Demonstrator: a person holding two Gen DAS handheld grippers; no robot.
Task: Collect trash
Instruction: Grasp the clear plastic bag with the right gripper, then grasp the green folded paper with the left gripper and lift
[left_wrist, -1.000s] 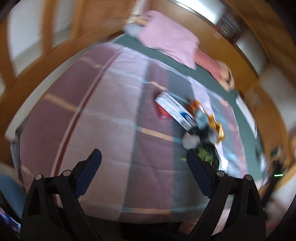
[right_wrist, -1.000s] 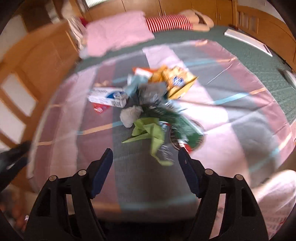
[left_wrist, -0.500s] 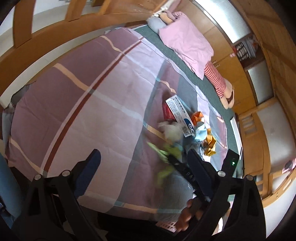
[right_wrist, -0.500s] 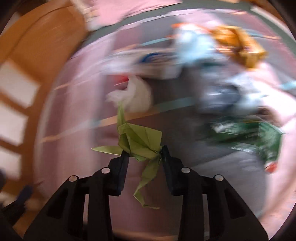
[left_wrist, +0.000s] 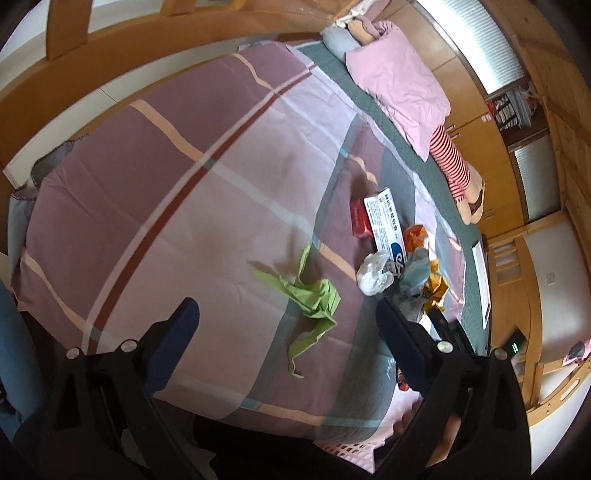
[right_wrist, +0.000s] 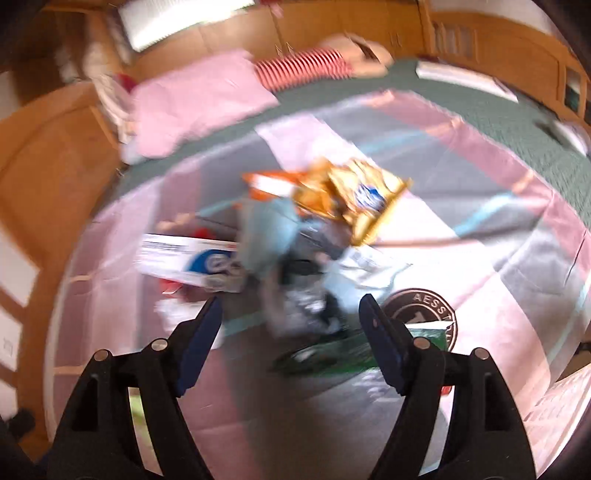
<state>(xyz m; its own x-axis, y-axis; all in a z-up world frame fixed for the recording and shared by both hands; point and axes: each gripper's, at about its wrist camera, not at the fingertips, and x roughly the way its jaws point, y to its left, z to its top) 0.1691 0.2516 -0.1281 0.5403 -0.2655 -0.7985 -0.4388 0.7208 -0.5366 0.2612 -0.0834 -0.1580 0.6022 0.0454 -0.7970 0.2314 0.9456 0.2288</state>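
A crumpled green paper (left_wrist: 314, 295) lies loose on the plaid quilt (left_wrist: 177, 192), just ahead of my left gripper (left_wrist: 288, 314), which is open and empty above it. To its right is the trash heap: a white paper ball (left_wrist: 373, 275), a white and blue box (left_wrist: 386, 225), a red packet (left_wrist: 358, 218) and a gold wrapper (left_wrist: 436, 291). In the blurred right wrist view my right gripper (right_wrist: 291, 314) hangs over that heap, its jaws opening with nothing pinched. Below it lie a silvery wrapper (right_wrist: 303, 306), a green packet (right_wrist: 332, 354), the gold bag (right_wrist: 354, 195) and the box (right_wrist: 184, 262).
A pink pillow (left_wrist: 399, 74) and a red-striped plush toy (left_wrist: 454, 162) lie at the head of the bed. Wooden bed rails (left_wrist: 110, 74) and cupboards ring it. A pink gridded thing (left_wrist: 343, 450) sits by the bed's near edge. A white book (right_wrist: 465, 77) rests on the green cover.
Half a second ago my right gripper was shut on the green paper. Now the paper lies on the quilt left of the heap, and the right gripper has opened and swung over the heap.
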